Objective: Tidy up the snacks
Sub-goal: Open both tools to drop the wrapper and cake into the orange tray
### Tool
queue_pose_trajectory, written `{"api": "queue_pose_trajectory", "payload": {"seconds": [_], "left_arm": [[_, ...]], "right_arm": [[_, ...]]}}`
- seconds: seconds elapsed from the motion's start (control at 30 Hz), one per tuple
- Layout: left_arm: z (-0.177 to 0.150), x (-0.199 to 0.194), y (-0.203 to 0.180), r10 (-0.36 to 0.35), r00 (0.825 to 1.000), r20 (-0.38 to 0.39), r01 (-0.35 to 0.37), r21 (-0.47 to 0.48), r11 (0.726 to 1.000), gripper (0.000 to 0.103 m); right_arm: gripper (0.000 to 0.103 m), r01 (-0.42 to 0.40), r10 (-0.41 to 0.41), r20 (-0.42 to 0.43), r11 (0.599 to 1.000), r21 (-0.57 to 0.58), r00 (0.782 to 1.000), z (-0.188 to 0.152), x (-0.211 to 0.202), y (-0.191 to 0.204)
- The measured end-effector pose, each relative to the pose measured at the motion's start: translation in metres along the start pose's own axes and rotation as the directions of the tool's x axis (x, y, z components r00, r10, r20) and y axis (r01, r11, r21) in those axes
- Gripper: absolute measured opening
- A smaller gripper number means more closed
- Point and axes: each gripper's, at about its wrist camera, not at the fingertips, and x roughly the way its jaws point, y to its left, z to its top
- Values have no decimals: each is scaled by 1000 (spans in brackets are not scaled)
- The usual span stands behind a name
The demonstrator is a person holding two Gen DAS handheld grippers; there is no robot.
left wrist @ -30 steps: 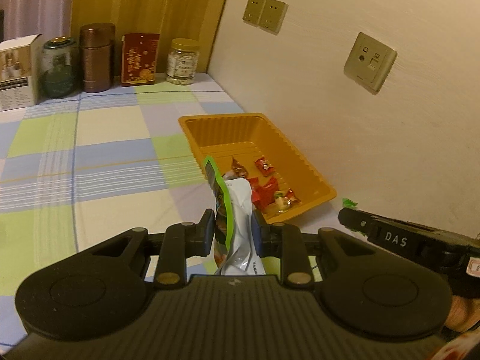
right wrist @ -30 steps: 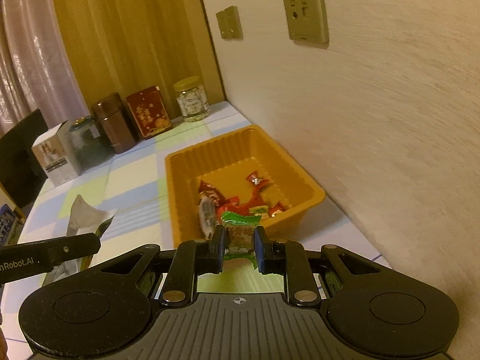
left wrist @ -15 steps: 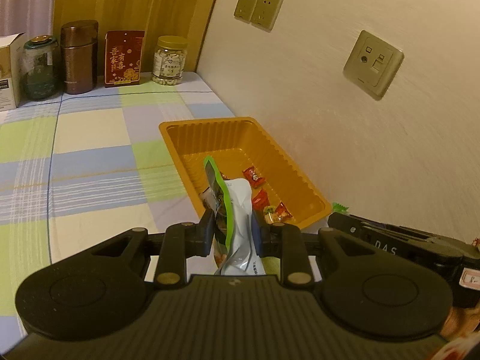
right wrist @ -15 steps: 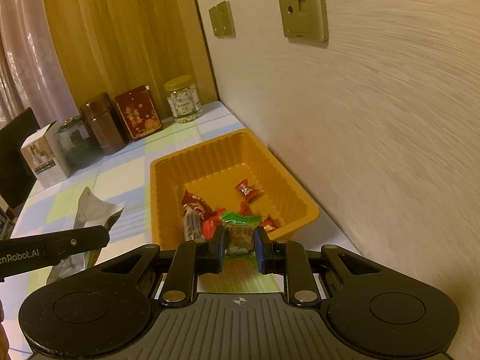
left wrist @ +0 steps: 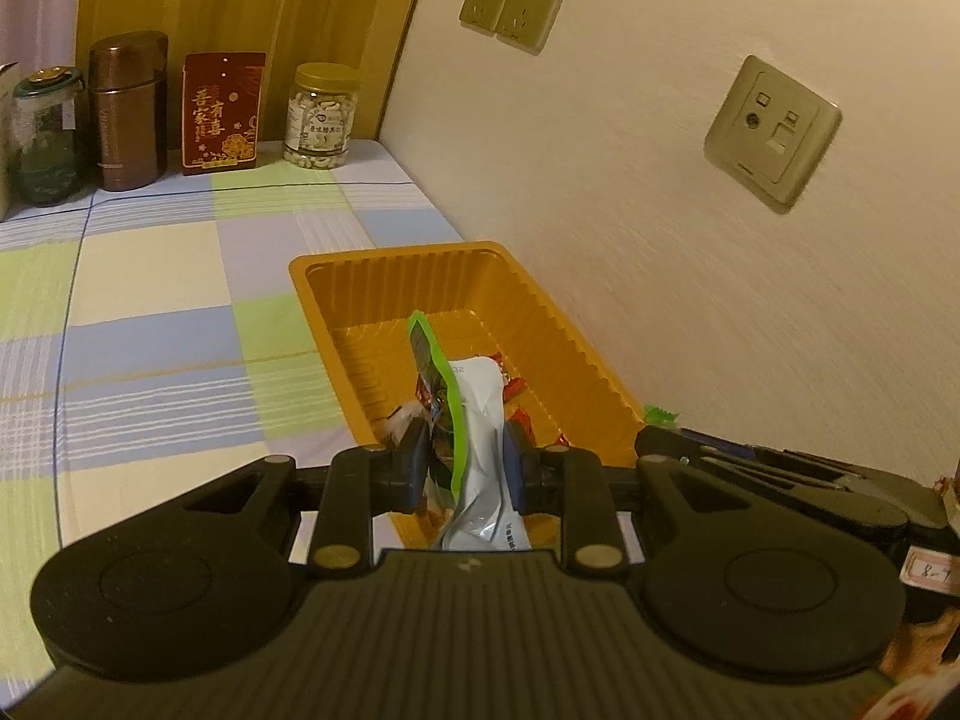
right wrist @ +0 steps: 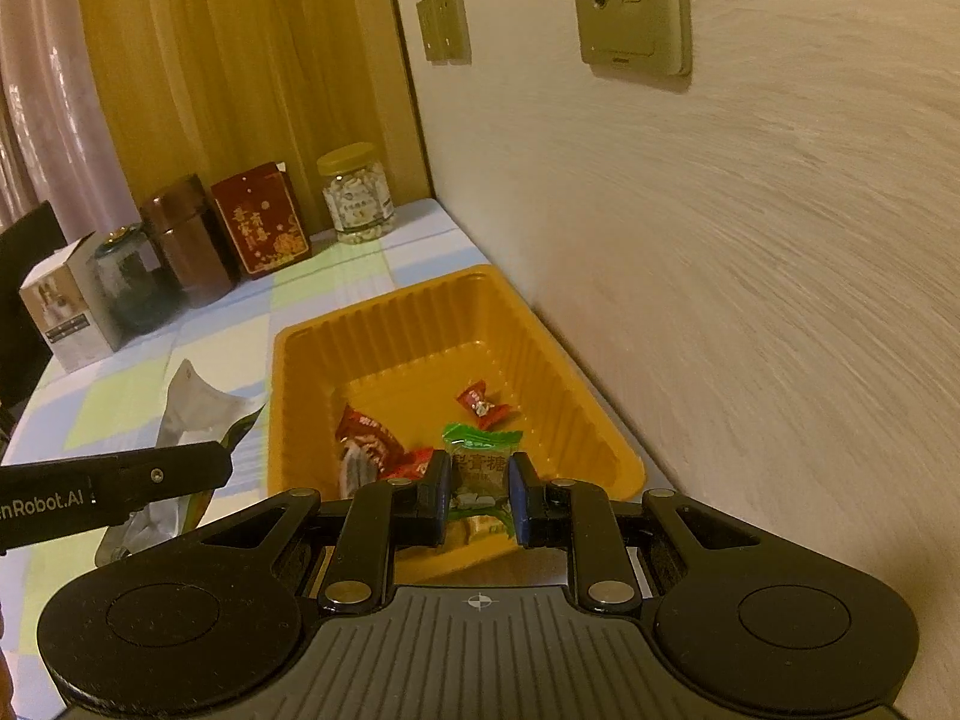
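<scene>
Nearest the lenses, jaws of left gripper clamped on a white pouch, those of right gripper on a green candy, both above the orange tray; beyond, several sweets already binned; unfinished, seemingly.

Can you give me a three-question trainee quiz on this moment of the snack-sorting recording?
1. Multiple choice: what does the right gripper hold? A) a red candy B) a green-wrapped candy C) a jar
2. True or false: the left gripper is open and holds nothing.
3. Fill in: the loose red candies lie inside the orange ____.

Key:
1. B
2. False; it is shut on the snack pouch, white with a green edge.
3. tray
</scene>
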Motion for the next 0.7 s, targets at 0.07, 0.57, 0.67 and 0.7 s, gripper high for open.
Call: {"api": "queue_pose_trajectory", "payload": {"seconds": [0.07,0.57,0.67,0.7], "left_arm": [[5,7,1,-1,1000,-2,1,-2,1000,23],[30,65,11,15,1000,-25,-16,-35,999,23],[33,76,12,21,999,-39,-22,-28,999,26],[34,78,13,24,999,-39,-25,-32,999,34]], "right_arm": [[21,1,-1,-2,1000,-2,1000,3,6,-2],[21,-2,2,-20,1000,-7,1000,23,48,-10],[21,-2,2,-24,1000,-2,1000,24,51,-10],[21,-3,3,-21,1000,-3,1000,24,52,-9]]}}
